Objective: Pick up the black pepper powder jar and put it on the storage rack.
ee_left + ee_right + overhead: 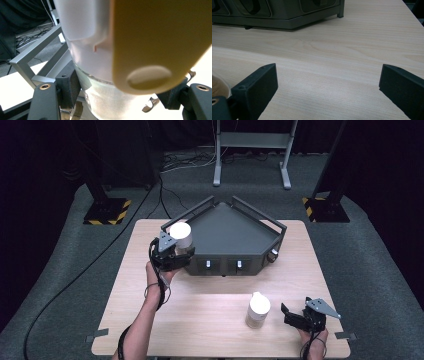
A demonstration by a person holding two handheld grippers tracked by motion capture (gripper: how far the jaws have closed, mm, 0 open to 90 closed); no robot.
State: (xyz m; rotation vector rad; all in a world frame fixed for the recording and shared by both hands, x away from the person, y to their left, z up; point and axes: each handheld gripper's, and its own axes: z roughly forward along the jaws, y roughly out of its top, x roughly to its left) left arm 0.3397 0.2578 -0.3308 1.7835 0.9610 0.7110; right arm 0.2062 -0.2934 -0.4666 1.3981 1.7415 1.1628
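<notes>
A white cylindrical bottle (181,235) is held above the left corner of the dark grey tray (235,232), with my left gripper (180,249) shut on its lower part. In the left gripper view the bottle (87,50) stands upright between the black pads (71,87), and a blurred tan shape (155,42) covers its right side. A second white bottle (258,309) stands upright on the wooden table (210,320). My right gripper (286,315) rests just right of it, open, with bare table between its jaws (328,77).
The tray has a raised rail frame (35,50) and a front panel with two small lit windows (223,264). Behind the table are a metal stand (252,150), cables on the grey floor and two striped black bases (106,211).
</notes>
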